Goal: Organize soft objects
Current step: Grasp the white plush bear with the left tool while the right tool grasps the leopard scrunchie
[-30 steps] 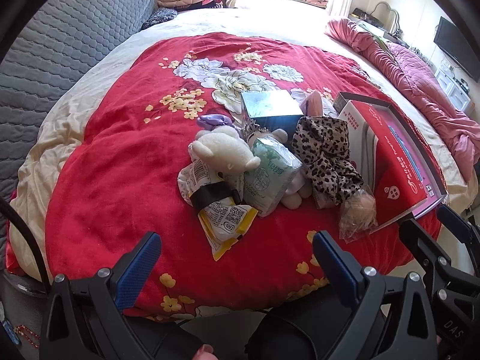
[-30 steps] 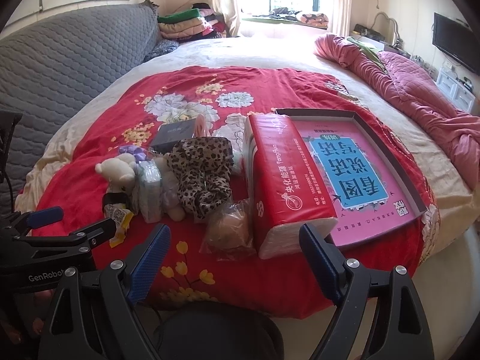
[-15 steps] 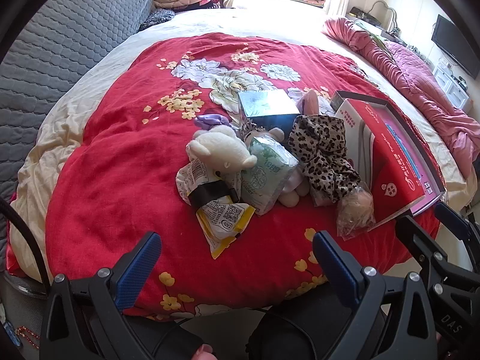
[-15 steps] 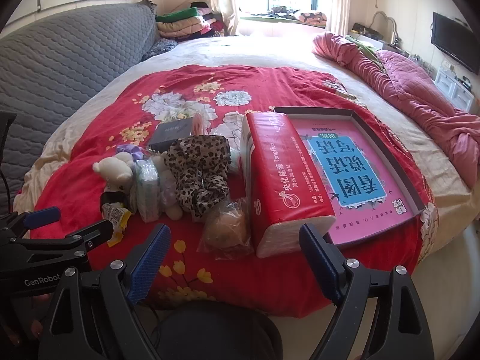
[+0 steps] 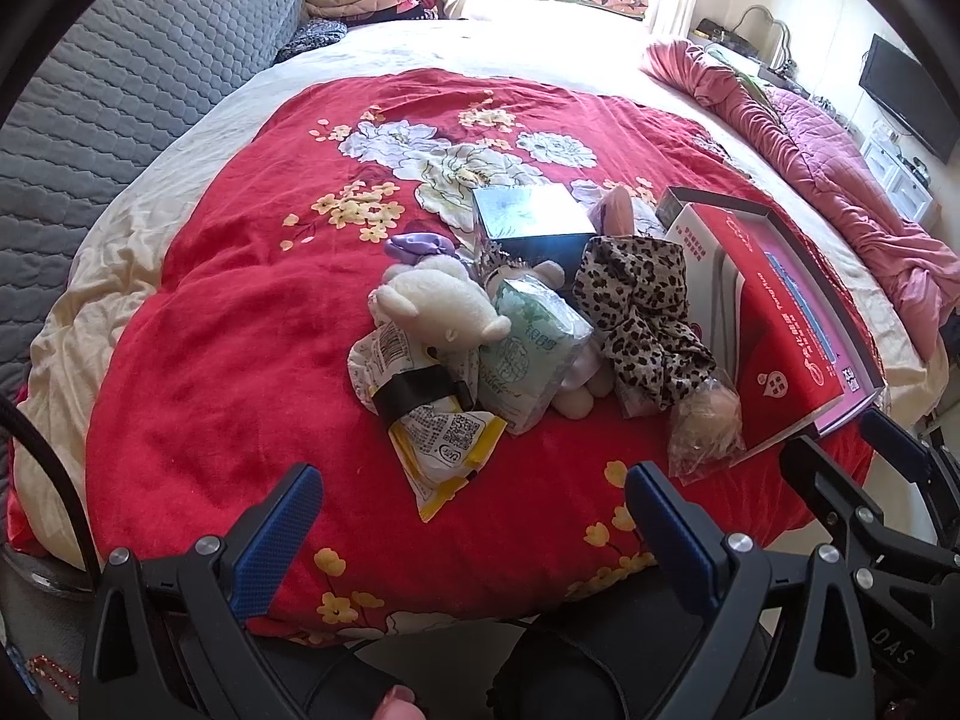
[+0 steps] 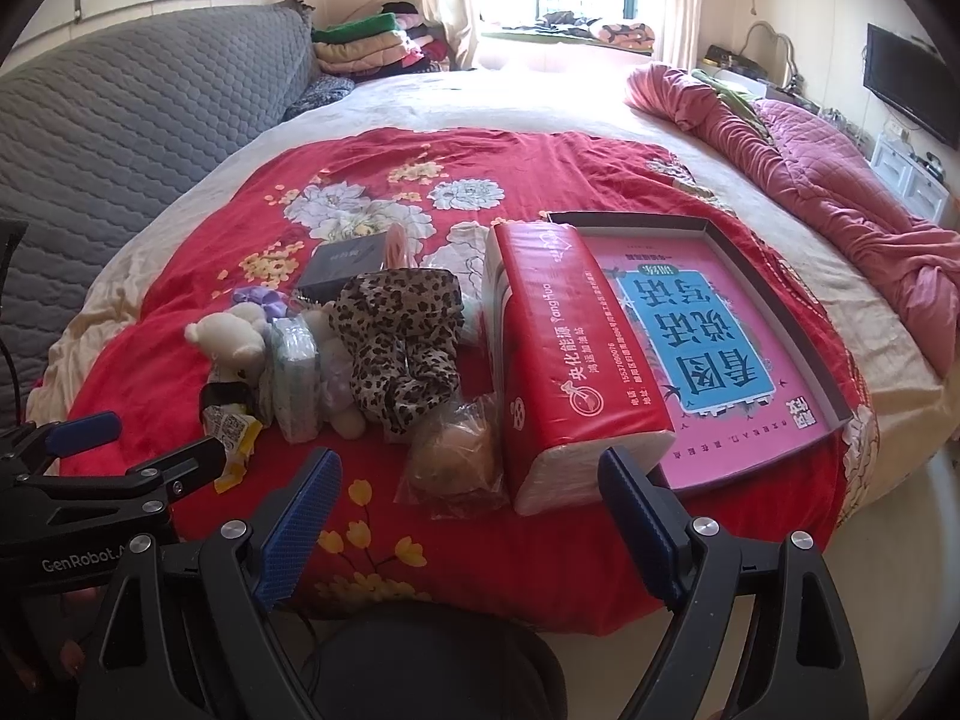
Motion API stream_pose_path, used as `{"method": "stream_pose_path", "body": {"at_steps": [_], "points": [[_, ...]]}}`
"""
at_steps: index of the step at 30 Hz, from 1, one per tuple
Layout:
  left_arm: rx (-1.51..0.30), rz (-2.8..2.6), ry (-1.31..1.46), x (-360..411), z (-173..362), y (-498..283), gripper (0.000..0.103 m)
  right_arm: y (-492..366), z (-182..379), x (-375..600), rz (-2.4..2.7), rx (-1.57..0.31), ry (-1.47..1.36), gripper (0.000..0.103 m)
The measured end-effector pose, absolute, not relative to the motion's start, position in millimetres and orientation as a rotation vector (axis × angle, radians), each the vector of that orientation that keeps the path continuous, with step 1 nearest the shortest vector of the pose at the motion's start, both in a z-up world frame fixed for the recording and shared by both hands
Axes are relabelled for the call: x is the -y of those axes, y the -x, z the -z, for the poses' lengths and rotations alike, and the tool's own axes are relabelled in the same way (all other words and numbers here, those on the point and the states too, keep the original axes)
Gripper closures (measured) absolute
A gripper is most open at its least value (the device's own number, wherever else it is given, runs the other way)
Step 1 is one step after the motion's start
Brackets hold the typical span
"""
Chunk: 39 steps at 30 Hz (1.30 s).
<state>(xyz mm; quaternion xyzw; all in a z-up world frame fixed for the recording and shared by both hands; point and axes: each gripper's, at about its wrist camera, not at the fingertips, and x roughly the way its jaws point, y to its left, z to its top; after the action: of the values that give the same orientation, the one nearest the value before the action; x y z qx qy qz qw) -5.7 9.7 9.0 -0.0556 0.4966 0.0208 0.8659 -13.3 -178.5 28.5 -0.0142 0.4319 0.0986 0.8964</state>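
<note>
The soft things sit heaped mid-bed on the red floral blanket (image 5: 252, 324): white plush bear (image 5: 441, 306), pale green tissue pack (image 5: 531, 354), leopard-print cloth (image 5: 645, 306), all touching. The left view gives us the yellow-and-white snack packet (image 5: 432, 420) with its QR code and barcode, lying just in front of the bear; in the right view it's half hidden behind the left hand-held gripper (image 6: 120, 450), whose body reads "GenRobot". The right view alone opens up the shallow box (image 6: 774, 294), pink inside with big blue Chinese lettering, and the red tissue brick (image 6: 570, 354) lying against its left edge, printed "YangHua" with a phone number. A clear bag (image 6: 456, 456) holding something tan sits just at the brick's near-left corner. Left hand-held gripper (image 5: 474, 516): released, blue pads wide, nothing between. Right hand-held gripper (image 6: 468, 516): likewise spread and empty. Against half a second ago, the pile hasn't shifted; both views have barely moved.
</note>
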Motion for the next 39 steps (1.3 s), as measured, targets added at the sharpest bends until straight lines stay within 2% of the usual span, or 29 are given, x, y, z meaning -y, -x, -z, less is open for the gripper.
{"method": "stream_pose_path", "body": {"at_steps": [16, 23, 28, 32, 36, 37, 39], "points": [[-1.062, -0.06, 0.221, -55.8, -0.3, -23.1, 0.001, -13.1, -28.9, 155.0, -0.249, -0.879, 0.123, 0.015], [-1.151, -0.01, 0.356, -88.3, 21.0, -63.0, 0.001, -37.1, -20.6, 125.5, -0.291, -0.874, 0.26, 0.015], [-1.144, 0.013, 0.4, -89.0, 18.1, -83.9, 0.002, -46.7, -11.7, 107.3, -0.299, -0.857, 0.378, 0.015], [-1.171, 0.043, 0.353, -74.3, 16.9, -101.4, 0.006, -54.5, -2.1, 95.7, -0.317, -0.86, 0.437, 0.015], [-1.21, 0.041, 0.33, -67.3, 23.8, -112.7, 0.018, -63.3, 11.8, 80.9, -0.336, -0.858, 0.526, 0.016], [-1.218, 0.038, 0.33, -67.0, 25.8, -113.7, 0.019, -64.9, 16.1, 77.7, -0.333, -0.857, 0.549, 0.017], [-1.237, 0.044, 0.32, -65.3, 29.9, -116.0, 0.025, -70.2, 25.9, 72.3, -0.338, -0.873, 0.586, 0.026]]}}
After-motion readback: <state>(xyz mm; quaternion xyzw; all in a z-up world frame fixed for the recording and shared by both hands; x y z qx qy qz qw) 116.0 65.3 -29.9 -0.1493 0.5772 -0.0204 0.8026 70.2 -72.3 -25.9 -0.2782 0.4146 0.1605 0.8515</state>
